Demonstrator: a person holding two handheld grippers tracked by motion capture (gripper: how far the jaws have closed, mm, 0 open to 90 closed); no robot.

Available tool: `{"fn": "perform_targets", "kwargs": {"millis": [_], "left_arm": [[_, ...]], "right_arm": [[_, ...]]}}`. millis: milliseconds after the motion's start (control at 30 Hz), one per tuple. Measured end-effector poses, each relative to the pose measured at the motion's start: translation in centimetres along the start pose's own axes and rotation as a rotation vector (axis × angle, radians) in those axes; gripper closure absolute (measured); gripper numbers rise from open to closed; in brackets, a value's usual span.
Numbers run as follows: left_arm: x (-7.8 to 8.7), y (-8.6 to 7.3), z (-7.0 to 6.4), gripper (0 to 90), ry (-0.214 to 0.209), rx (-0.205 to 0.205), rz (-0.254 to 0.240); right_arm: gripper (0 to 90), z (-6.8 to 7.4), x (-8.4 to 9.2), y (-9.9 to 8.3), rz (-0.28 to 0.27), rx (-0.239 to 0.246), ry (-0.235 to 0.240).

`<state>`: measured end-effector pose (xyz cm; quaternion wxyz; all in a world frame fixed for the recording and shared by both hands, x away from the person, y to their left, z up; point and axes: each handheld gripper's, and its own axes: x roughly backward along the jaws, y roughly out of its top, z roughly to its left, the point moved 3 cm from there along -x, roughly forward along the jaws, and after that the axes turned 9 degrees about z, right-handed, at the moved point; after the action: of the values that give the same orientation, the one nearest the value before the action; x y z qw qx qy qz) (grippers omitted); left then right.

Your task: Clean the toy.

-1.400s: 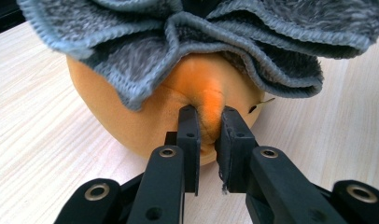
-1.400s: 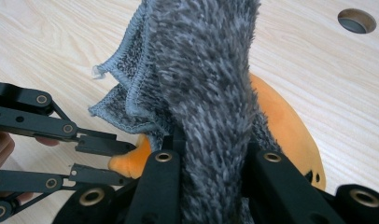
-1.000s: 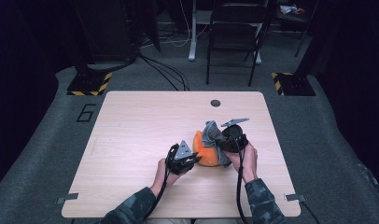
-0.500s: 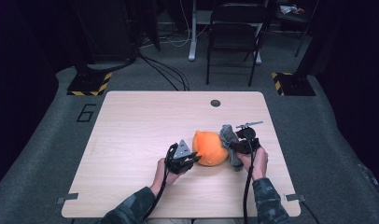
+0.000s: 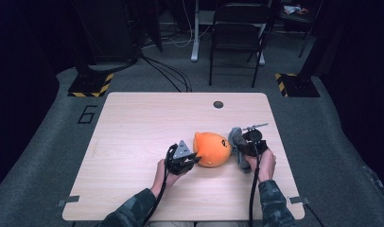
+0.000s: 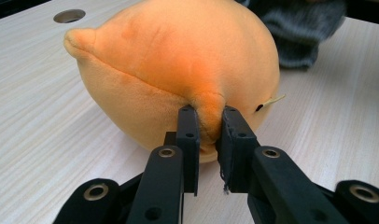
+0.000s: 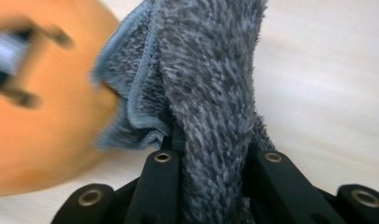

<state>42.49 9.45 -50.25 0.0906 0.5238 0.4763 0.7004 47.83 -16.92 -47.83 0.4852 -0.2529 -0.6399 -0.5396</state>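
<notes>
High view first: the pale wood-grain rectangular surface [image 5: 133, 142] spreads out in front of me, with a small dark round hole [image 5: 218, 104] near its far edge. A black folding metal chair [image 5: 240, 33] stands on the grey floor beyond it.

Next in size is the round orange plush toy [image 5: 211, 149], lying on the surface a little right of centre, close to my side. It has a small black marking on its right flank and a pointed nub on top.

My forearms come in from the near edge in camouflage-patterned sleeves, angled forward toward the toy from either side. My left hand [image 5: 161, 172] rests low on the surface, pointing its claw to the right and slightly away from me. My right hand [image 5: 262, 163] sits just right of the toy, its claw aimed forward and leftward.

My left claw [image 6: 208, 126] is nearly closed, pinching a small fold of orange plush at the toy's near lower side; fabric bulges between the two black pads.

My right claw [image 7: 211, 144] is likewise nearly closed, clamped on a grey fuzzy terry cloth [image 7: 211, 84] with a blue-grey stitched hem. The cloth stands bunched above the pads, right beside the toy's right side; whether they touch I cannot tell.
</notes>
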Motion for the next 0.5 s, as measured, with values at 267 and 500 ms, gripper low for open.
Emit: {"fn": "perform_targets", "kwargs": {"millis": [267,500], "left_arm": [[-0.1,0.0,0.1,79.1,0.006,0.001,-0.004],[0.4,-0.1,-0.4,66.3,0.100,-0.104,0.002]], "right_arm": [[77.1,4.0,4.6,1.8,-0.105,0.122,0.117],[77.2,4.9,2.3,1.4,-0.063,0.132,0.109]]}}
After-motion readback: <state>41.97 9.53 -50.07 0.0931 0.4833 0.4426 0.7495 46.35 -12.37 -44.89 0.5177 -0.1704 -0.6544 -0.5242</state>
